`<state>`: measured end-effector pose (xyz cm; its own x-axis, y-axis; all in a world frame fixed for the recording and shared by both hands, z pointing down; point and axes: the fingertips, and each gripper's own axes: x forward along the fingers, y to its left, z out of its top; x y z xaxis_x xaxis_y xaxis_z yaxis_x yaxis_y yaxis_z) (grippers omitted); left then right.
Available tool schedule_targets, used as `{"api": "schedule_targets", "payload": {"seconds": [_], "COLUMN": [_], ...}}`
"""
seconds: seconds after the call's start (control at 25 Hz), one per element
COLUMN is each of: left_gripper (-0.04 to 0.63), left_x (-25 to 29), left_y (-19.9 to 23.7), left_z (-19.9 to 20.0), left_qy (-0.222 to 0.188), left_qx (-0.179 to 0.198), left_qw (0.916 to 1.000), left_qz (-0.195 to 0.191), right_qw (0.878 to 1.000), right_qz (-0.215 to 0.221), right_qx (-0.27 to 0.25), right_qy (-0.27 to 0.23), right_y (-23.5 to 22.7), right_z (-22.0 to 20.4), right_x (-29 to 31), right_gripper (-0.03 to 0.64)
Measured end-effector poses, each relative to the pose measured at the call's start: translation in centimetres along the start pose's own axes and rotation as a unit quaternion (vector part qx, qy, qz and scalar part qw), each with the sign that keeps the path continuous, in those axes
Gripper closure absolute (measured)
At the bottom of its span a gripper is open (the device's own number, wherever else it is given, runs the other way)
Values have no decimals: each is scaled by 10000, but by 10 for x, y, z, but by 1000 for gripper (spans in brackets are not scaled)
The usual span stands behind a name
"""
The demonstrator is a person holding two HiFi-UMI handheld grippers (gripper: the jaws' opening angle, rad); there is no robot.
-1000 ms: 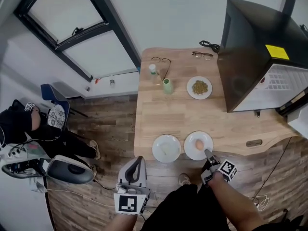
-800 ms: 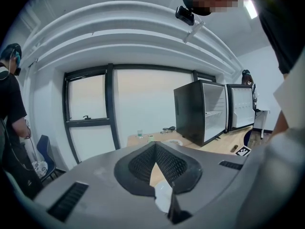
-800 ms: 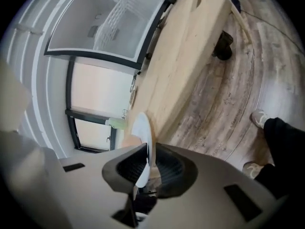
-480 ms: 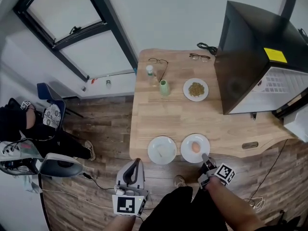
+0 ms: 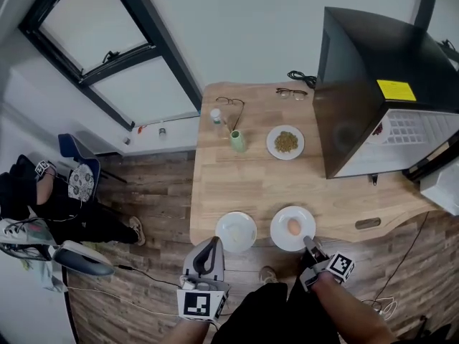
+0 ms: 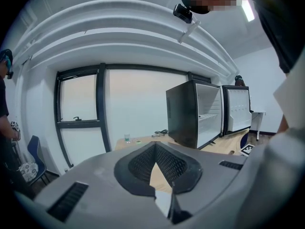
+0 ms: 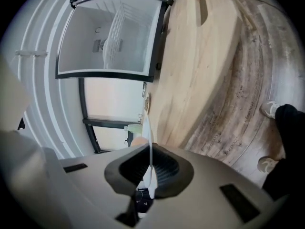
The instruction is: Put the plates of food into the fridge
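A light wooden table (image 5: 244, 181) stands against the wall, with a dark-framed window (image 5: 107, 56) off to its left. At its far end, one pair of glasses (image 5: 231, 104) lies near a small clear bottle (image 5: 215, 115) and a green cup (image 5: 237, 141). A second pair of glasses (image 5: 292, 92) lies beside a black cable (image 5: 300, 78). A blue chair (image 5: 69, 140) stands on the plank floor (image 5: 158, 192).

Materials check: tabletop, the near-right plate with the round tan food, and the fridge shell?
Tabletop: light wood, matte; joined plank strips and grain show.
Near-right plate: white, smooth, thin rim; ceramic or melamine, can't tell which.
Fridge: black shell with slight sheen, likely painted metal; white interior, probably plastic.
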<state>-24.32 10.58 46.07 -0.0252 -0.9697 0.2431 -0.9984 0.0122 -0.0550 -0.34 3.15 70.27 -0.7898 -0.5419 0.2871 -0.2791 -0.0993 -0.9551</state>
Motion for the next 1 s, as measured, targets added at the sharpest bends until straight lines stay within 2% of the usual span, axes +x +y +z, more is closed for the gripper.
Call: {"api": "schedule_targets", "payload": {"seconds": [0.4,0.64,1.0], "left_gripper": [591,591,591], "left_x": [36,76,135], "left_y": [-34,-64,-128], "left_z": [41,59,92], "left_qy": [-301,-371,-585], "left_qx": [55,-32,165], "left_qw": [9995,9986,9938], "left_qz": [-121,-380,-929], "right_qw": [9998,9990,9946], "right_qz": [75,203,433], "right_qx": [-193,-166,-83], "right_qy": [-84,-351,-942], "right_y": [33,55,77], "right_z": [70,116,189], "right_x": [-21,-43,-101], "right_gripper": [587,586,586]}}
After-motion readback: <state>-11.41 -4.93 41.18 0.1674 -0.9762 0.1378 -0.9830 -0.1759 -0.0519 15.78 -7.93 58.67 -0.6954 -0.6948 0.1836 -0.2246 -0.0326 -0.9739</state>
